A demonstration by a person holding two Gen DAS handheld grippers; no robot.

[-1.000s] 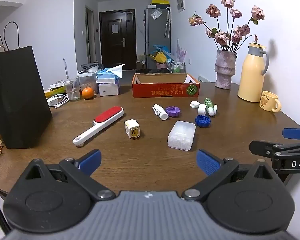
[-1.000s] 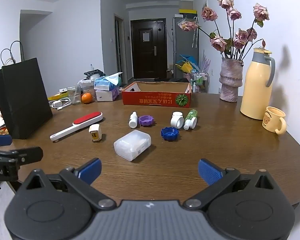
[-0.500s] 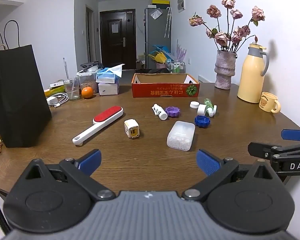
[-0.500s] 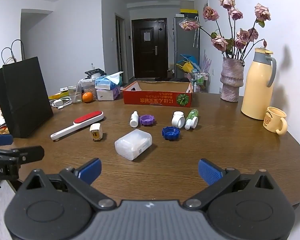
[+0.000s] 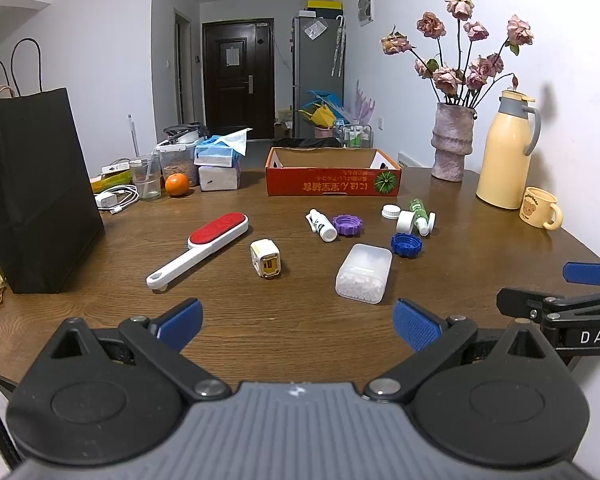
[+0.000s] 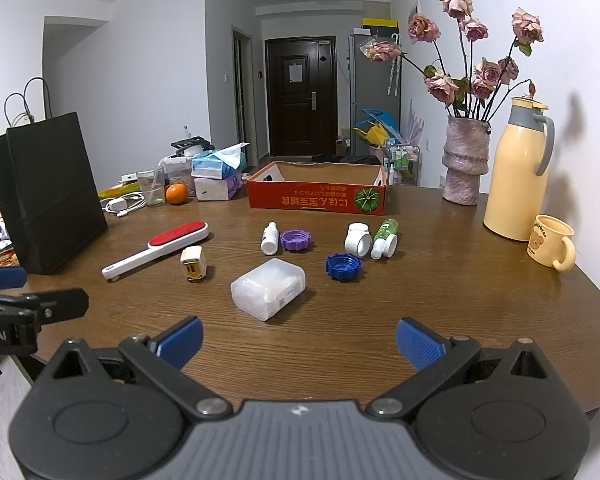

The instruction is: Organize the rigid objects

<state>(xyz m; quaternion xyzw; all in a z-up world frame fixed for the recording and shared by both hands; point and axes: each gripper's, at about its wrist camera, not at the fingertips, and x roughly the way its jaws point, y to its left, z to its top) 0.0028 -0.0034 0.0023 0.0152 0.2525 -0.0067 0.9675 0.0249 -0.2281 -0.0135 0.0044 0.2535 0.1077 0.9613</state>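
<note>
Loose items lie mid-table: a red-and-white lint brush point(image 5: 204, 248) point(image 6: 160, 248), a cream charger plug point(image 5: 265, 259) point(image 6: 193, 264), a clear plastic case point(image 5: 364, 273) point(image 6: 269, 289), a small white bottle point(image 5: 321, 225) point(image 6: 269, 237), a purple cap point(image 5: 347, 224) point(image 6: 296, 239), a blue cap point(image 5: 406, 243) point(image 6: 343, 267), a white cap point(image 6: 358, 239) and a green bottle point(image 5: 419, 215) point(image 6: 385, 236). Behind them stands an open red cardboard box point(image 5: 332, 185) point(image 6: 318, 199). My left gripper point(image 5: 296, 322) and right gripper point(image 6: 298, 334) hover open and empty at the table's near edge.
A black paper bag point(image 5: 32, 196) stands at the left. Tissue packs point(image 5: 218, 160), a glass, an orange point(image 5: 177, 184) and a cable sit at the back left. A vase of roses point(image 5: 452, 140), a yellow thermos point(image 5: 508, 152) and a mug point(image 5: 540, 208) line the right side.
Both views have drifted very slightly; the objects on the table have not moved and both grippers stay open.
</note>
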